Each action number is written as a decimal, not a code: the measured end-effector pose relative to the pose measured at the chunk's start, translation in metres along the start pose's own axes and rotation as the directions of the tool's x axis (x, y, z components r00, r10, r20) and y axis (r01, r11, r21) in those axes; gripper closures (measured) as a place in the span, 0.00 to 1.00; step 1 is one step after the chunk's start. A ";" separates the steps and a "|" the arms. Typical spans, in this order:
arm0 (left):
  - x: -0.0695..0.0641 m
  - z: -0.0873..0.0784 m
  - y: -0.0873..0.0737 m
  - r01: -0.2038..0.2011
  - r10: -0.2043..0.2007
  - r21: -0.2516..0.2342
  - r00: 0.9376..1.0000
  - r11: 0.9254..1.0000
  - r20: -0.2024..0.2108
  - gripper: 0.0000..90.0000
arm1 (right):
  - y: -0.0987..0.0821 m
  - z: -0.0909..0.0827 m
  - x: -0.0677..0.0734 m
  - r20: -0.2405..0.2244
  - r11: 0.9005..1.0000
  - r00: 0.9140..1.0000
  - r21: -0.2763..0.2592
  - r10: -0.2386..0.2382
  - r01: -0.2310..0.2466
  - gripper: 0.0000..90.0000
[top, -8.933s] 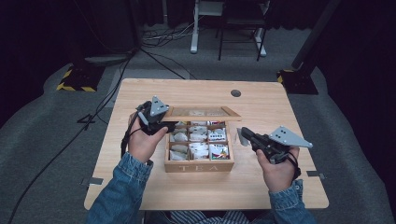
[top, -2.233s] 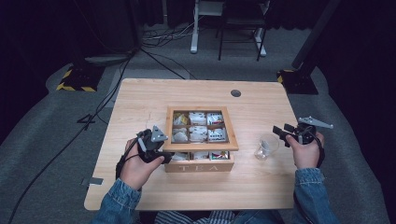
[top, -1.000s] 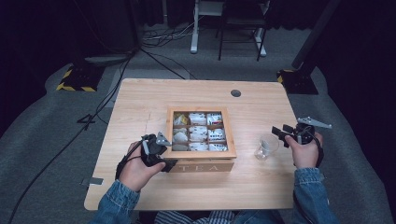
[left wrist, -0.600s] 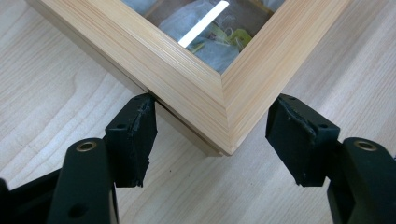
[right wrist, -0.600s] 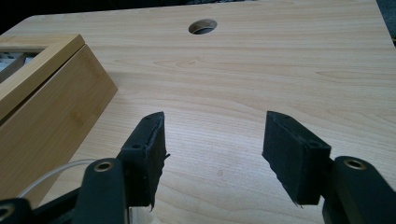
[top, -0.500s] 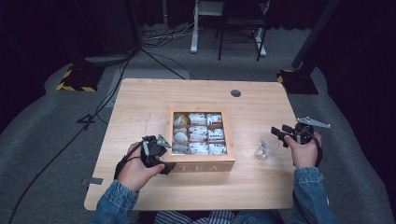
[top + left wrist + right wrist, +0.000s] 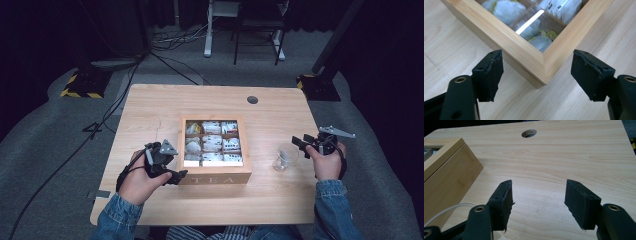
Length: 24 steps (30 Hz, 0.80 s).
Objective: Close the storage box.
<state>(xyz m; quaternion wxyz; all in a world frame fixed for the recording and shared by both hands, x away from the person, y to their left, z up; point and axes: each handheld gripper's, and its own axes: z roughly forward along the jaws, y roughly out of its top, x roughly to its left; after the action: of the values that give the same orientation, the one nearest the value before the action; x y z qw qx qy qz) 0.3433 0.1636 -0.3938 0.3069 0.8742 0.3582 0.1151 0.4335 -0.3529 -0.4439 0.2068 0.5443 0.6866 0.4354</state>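
A wooden tea box [image 7: 215, 178] with a glass-window lid lies shut in the middle of the table, with tea bags [image 7: 212, 142] visible through the pane. My left gripper [image 7: 176, 175] is at the box's front left corner. In the left gripper view it [image 7: 536, 72] stands open, its jaws either side of that corner [image 7: 506, 32] without touching it. A clear glass cup [image 7: 284, 158] stands to the right of the box. My right gripper [image 7: 298, 142] hovers open just right of the cup. In the right gripper view it [image 7: 537, 197] holds nothing; the box side [image 7: 449, 172] and the cup's rim [image 7: 441, 212] are at the left.
A round cable hole [image 7: 252, 99] sits near the table's far edge. Bare wood [image 7: 150, 115] lies left of and behind the box. Beyond the table are cables [image 7: 165, 60] on the floor, a stand base [image 7: 80, 85] with hazard stripes and desk legs [image 7: 240, 30].
The box lid, raised in the earliest frame, is now shut. My left gripper has crept to the box's front left corner. The right gripper has hardly moved.
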 end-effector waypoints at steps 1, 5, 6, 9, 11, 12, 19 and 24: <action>0.002 -0.003 0.000 0.001 -0.001 -0.009 1.000 1.000 -0.007 0.28 | 0.000 0.000 0.000 0.001 1.000 1.000 0.001 0.000 0.000 0.45; 0.011 -0.011 -0.003 0.004 -0.006 -0.054 0.999 0.999 -0.042 0.25 | -0.002 0.000 -0.002 0.005 1.000 1.000 0.005 0.003 -0.003 0.45; 0.014 -0.013 -0.004 -0.002 -0.001 -0.060 0.998 0.998 -0.056 0.23 | -0.002 0.001 -0.002 0.006 1.000 1.000 0.005 0.004 -0.004 0.45; 0.021 -0.016 -0.007 0.009 -0.015 -0.082 0.997 0.997 -0.078 0.22 | -0.002 0.001 -0.003 0.006 1.000 1.000 0.006 0.005 -0.005 0.45; 0.026 -0.019 -0.010 0.018 -0.027 -0.097 0.995 0.995 -0.095 0.22 | -0.003 0.001 -0.005 0.007 1.000 1.000 0.009 0.007 -0.007 0.44; 0.029 -0.021 -0.011 0.021 -0.032 -0.100 0.994 0.995 -0.104 0.22 | -0.003 0.002 -0.006 0.011 1.000 1.000 0.009 0.006 -0.006 0.44; 0.046 -0.025 -0.020 0.067 -0.084 -0.120 0.986 0.990 -0.141 0.21 | -0.008 0.008 -0.016 0.012 0.999 1.000 0.038 -0.028 0.027 0.42; 0.058 -0.020 -0.027 0.088 -0.107 -0.097 0.972 0.991 -0.208 0.21 | -0.012 0.011 -0.020 0.019 0.998 0.999 0.051 -0.039 0.038 0.41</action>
<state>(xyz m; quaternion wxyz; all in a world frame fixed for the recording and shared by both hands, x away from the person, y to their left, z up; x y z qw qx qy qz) 0.3616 0.2281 -0.3962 0.3099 0.8240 0.4261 0.2082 0.4412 -0.3677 -0.4633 0.2080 0.5402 0.7059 0.4083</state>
